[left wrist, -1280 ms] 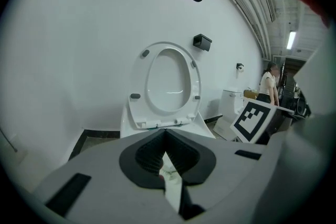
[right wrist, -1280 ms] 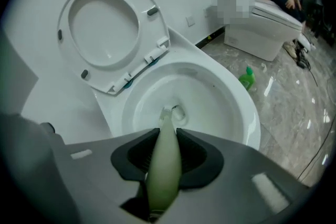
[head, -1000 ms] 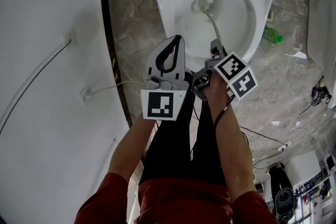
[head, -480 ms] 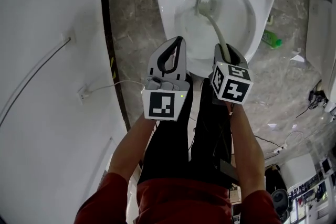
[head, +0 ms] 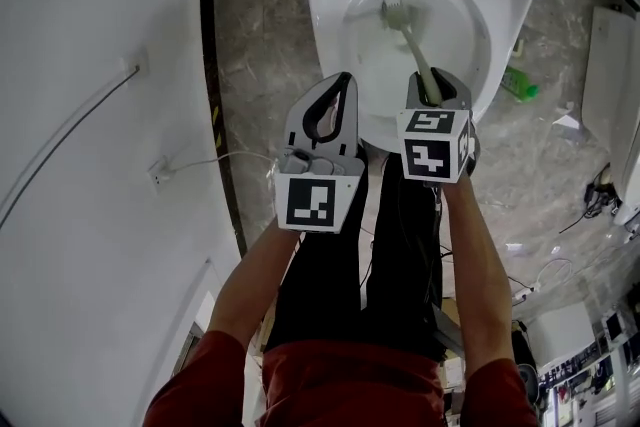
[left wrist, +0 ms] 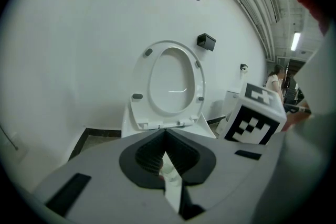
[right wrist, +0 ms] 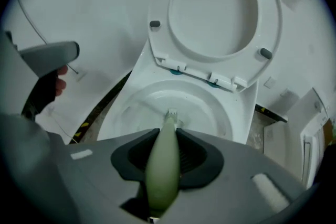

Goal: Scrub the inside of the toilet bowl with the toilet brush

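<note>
The white toilet bowl [head: 328,10] lies at the top of the head view, with its seat [right wrist: 215,13] and lid raised. A toilet brush with a pale green handle [head: 418,50] reaches into the bowl. Its white bristle head [head: 392,12] rests against the inner wall at the upper left. My right gripper [head: 437,81] is shut on the handle [right wrist: 163,165] just over the bowl's near rim; the bristle head [right wrist: 171,113] shows past the jaws. My left gripper [head: 342,80] hangs shut and empty beside it, near the bowl's front left edge, facing the raised seat [left wrist: 170,81].
A green bottle [head: 520,83] lies on the stone floor right of the toilet. A white wall with a thin cable [head: 70,145] and a dark baseboard strip [head: 212,65] runs along the left. Loose cables [head: 560,265] and a white panel [head: 610,55] are at the right.
My right gripper has turned from a rightward tilt to pointing straight at the bowl, swinging the brush handle more upright. The left gripper has stayed put.
</note>
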Demonstrator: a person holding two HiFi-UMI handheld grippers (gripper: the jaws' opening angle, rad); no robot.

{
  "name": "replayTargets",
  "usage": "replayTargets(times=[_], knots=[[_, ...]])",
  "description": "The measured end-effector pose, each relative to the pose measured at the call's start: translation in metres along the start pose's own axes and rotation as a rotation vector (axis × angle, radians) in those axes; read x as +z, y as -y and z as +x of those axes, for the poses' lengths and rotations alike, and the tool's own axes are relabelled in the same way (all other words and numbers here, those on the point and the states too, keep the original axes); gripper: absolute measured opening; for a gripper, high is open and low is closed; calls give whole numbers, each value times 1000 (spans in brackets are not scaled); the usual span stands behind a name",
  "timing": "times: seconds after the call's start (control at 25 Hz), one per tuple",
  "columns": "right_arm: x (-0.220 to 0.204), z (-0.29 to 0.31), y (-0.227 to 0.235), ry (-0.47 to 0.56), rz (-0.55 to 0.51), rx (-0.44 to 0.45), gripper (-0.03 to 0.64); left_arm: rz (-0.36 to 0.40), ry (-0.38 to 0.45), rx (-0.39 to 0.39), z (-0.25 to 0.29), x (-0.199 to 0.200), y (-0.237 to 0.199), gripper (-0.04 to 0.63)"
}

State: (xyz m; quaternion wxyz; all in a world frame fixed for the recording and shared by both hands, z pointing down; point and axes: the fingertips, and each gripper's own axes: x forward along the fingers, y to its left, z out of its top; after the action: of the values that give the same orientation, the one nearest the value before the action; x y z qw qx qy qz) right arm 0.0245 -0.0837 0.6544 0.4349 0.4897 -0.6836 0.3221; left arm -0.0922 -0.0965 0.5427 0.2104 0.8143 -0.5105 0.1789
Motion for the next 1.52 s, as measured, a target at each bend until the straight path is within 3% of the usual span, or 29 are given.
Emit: replayTargets(times=[0.12, 0.32, 0.68, 0.84, 1.2, 1.52], knots=[[-8, 17, 5, -20, -22, -11, 110, -5, -2, 5, -1, -1, -4, 6], [-14, 18, 12, -17, 58, -12, 110, -1, -11, 4, -2, -6, -6, 6], [2, -42, 39, 54, 371, 3, 110, 8, -14, -17, 2, 1, 1, 6], [-1, -42, 50, 42, 400, -27, 110, 15, -9, -30, 5, 4, 5, 6], [-32, 20, 58, -27, 400, -54, 110, 4, -13, -35, 8, 4, 14, 6], [-25, -18, 70, 8, 543, -28, 110, 20, -18, -55, 12, 6, 23, 6]])
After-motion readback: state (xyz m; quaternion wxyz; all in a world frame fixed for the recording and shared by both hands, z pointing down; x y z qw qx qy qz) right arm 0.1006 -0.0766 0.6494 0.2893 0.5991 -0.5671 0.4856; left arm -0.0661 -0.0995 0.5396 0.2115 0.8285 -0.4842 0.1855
